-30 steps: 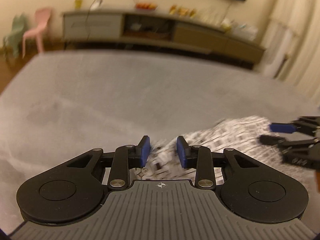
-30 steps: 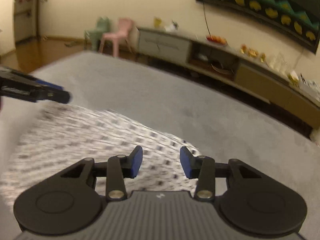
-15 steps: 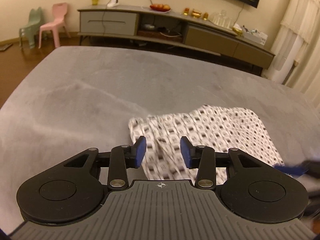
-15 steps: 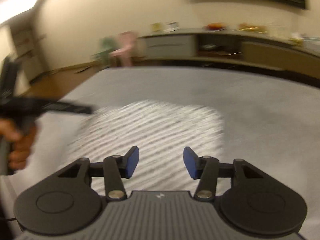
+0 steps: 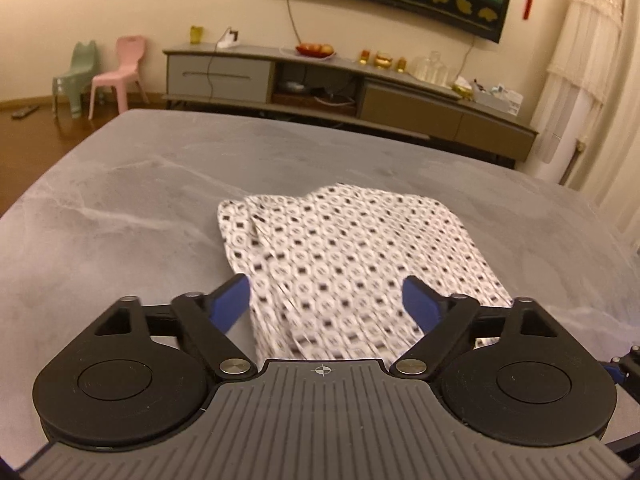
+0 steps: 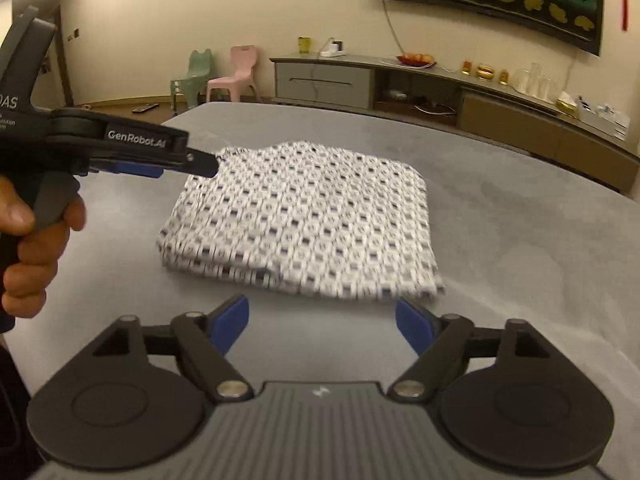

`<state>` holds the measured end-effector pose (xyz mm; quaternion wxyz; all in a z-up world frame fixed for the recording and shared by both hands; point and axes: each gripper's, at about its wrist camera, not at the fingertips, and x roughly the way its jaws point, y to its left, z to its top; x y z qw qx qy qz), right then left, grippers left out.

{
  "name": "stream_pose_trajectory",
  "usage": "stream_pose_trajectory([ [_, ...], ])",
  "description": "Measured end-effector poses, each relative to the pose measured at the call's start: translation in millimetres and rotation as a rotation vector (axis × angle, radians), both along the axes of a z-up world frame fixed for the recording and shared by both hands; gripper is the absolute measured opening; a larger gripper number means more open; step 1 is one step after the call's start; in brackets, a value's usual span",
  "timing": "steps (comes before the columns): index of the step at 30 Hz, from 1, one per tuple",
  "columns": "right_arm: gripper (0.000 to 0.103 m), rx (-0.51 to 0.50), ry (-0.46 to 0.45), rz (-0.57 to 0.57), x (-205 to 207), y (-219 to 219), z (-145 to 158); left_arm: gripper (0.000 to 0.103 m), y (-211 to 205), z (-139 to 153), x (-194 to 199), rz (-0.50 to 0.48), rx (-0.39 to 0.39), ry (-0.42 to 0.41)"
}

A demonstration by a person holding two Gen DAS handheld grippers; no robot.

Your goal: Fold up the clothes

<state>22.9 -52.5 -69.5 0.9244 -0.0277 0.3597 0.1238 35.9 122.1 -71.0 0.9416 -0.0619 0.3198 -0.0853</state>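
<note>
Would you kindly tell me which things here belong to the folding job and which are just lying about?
Job:
- patterned garment
- left claw, opening, nothing held
- right claw, opening, nothing held
- grey surface

Lying about:
- pink chair
- green chair
- fruit plate

White, dark-dotted garment (image 6: 304, 216) on grey surface (image 6: 520, 240); blue fingers (image 6: 230, 322).

cream wall (image 5: 100, 0) | long sideboard (image 5: 340, 84) | two chairs (image 5: 116, 72) | wood floor (image 5: 32, 120)
</note>
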Motion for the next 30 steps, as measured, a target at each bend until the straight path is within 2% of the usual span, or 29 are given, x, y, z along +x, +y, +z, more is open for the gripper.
stream_pose_trajectory([
  [4,0.086,0.015,0.036,-0.036,-8,5,-11,0.086,-11,-7,-26,0.026,0.014,0.015],
  [6,0.089,0.02,0.044,-0.067,-10,5,-14,0.089,-8,-11,-36,0.054,-0.003,0.024],
  [11,0.093,0.048,0.041,-0.08,-20,4,-10,0.089,4,-22,-54,0.096,-0.079,0.052],
  [14,0.094,0.048,0.042,-0.084,-22,6,-12,0.089,5,-24,-59,0.12,-0.074,0.063],
  [19,0.094,0.043,0.047,-0.096,-22,6,-15,0.089,-3,-29,-61,0.137,-0.02,0.081],
  [30,0.095,0.026,0.05,-0.131,-18,4,-24,0.089,-4,-33,-59,0.101,-0.059,0.088],
])
